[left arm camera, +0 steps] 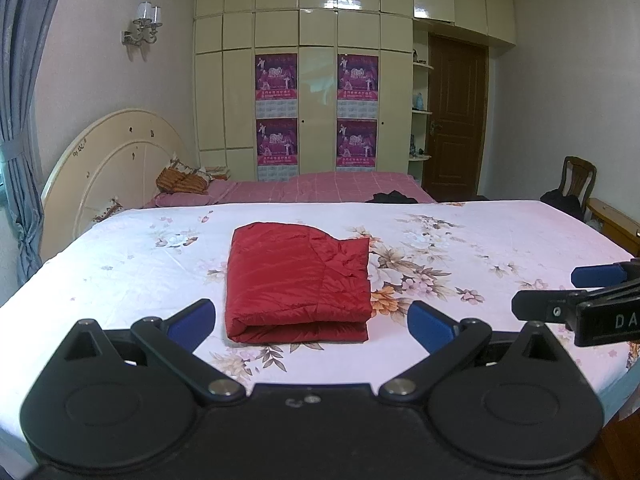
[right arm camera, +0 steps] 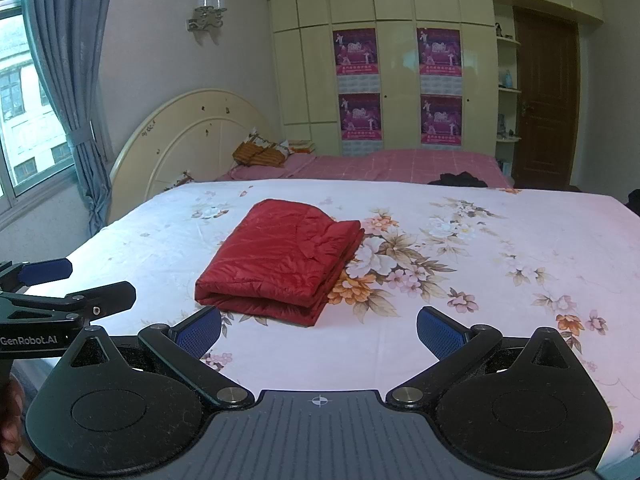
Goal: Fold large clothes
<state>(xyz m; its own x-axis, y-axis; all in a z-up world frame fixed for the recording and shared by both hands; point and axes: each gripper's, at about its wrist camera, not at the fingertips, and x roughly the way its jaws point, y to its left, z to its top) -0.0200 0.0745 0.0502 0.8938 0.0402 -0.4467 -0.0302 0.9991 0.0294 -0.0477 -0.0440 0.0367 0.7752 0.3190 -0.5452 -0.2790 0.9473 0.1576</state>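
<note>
A shiny red quilted jacket [left arm camera: 298,280], folded into a thick rectangle, lies mid-frame on the flowered bedsheet [left arm camera: 480,240]. Both the left gripper [left arm camera: 312,322] and right gripper [right arm camera: 320,330], blue-padded, gape wide, holding nothing.

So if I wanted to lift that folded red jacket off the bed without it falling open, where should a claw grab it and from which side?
Probably the near edge of the red jacket, coming in from the front, low along the floral sheet. That edge shows a rounded fold with its layers stacked, so pinching there should catch them together. The far right corner looks looser and stepped. Both the left claw and the right claw are open and apart from it.
</note>
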